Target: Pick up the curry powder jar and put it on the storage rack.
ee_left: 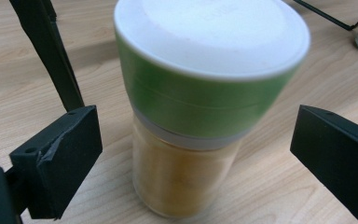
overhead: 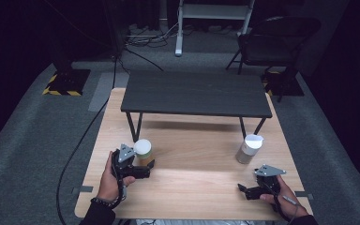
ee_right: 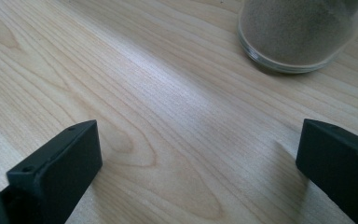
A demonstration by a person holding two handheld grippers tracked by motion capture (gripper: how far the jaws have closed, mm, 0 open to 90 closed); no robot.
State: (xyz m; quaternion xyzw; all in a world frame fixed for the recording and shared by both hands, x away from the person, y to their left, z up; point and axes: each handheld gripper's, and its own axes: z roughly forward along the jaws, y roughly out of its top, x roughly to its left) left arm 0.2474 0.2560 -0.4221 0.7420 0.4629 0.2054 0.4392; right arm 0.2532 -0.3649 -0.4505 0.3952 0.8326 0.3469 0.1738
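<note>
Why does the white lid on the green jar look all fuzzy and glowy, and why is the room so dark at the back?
In the left gripper view the green jar sits so near the camera that its white lid blurs and washes out. In the high view, light falls on the wooden table, while the floor behind stays dim. In the right gripper view, a pale sheen streaks the wood.

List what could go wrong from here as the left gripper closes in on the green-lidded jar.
1. The left gripper is open with its jaws either side of the green-lidded jar, apart from it; an uneven close could tip the tall, narrow jar.
2. The jaws stand at the level of the smooth glass body, so it might slip.
3. The small black table stands just behind, so a high lift may knock its edge.
</note>
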